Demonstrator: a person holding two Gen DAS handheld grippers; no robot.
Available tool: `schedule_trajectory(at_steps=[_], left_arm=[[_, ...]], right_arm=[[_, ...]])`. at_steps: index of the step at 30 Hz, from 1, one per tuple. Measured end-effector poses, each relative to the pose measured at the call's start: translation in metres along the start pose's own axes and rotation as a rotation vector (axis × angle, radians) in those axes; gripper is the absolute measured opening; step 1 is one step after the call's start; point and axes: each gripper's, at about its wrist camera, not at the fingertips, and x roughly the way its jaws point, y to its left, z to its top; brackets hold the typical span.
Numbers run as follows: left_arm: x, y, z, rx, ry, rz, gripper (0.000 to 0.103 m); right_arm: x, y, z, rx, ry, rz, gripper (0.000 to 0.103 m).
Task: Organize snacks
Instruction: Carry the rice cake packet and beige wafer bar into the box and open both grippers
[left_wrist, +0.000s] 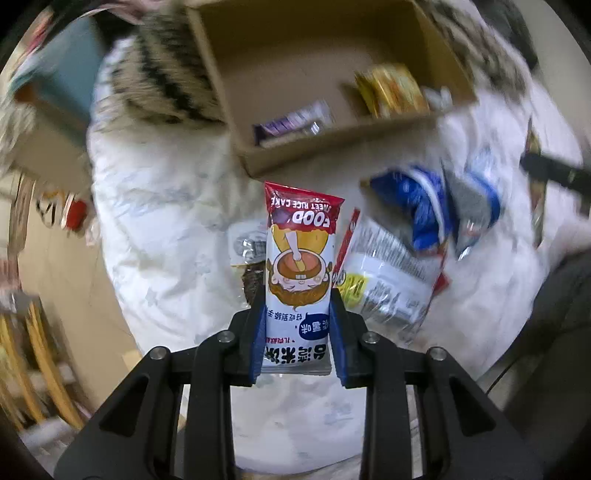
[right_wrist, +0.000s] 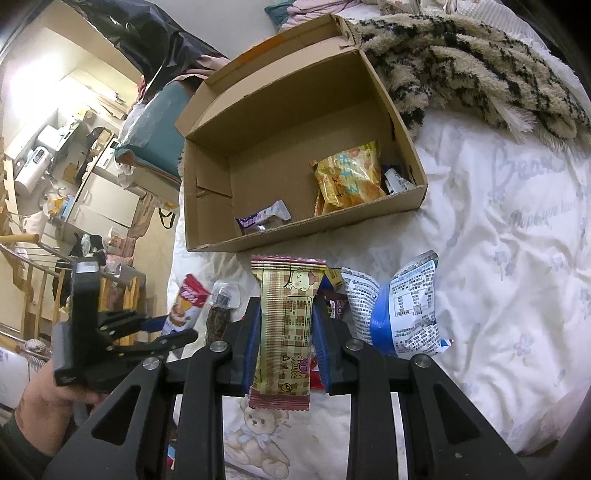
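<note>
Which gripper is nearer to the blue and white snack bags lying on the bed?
Right, probably. The right gripper, holding a beige snack bar, is just beside the blue and white bags. The left gripper, with the rice cake pack, is farther over.

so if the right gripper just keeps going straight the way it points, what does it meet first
Probably the near wall of the open brown cardboard box, with the right gripper shut on a beige checked snack bar. Depth is unclear.
</note>
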Motion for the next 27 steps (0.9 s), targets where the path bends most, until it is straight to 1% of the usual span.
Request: schedule_trajectory(at_steps=[4, 6, 7, 11, 17, 19, 22, 27], left_arm=[[-0.023, 0.01, -0.013, -0.177, -0.081, -0.035, 0.026], [-0.03, 0.021, -0.019, -0.242, -0.115, -0.048, 0.026], [-0.032, 0.024, -0.02, -0.258, -0.131, -0.044, 0.026], [-0.042, 0.033, -0.019, -0.289, -0.189, -0.009, 0.026], [-0.058, 0.036, -0.01, -0.319, -0.246, -0.003, 0.026], [-0.061, 0.033, -0.004, -0.311, -0.263, -0.012, 0.026], [-0.065, 0.028, 0.004, -0.298, -0.285, -0.007, 0.026], [-0.067, 0.023, 0.021, -0.274, -0.3, -0.009, 0.026]], right_arm=[[-0.005, 0.003, -0.001, -0.003, -0.016, 0.007, 0.028], [-0.009, 0.005, -0.001, -0.006, -0.03, 0.0, 0.028], [-0.013, 0.007, -0.001, -0.012, -0.043, -0.005, 0.028], [-0.022, 0.011, -0.001, -0.03, -0.079, -0.01, 0.028], [-0.033, 0.014, 0.002, -0.047, -0.128, -0.014, 0.028], [-0.036, 0.013, 0.005, -0.05, -0.145, -0.015, 0.028], [-0.039, 0.012, 0.009, -0.049, -0.162, -0.019, 0.028], [-0.042, 0.008, 0.02, -0.049, -0.18, -0.029, 0.028]])
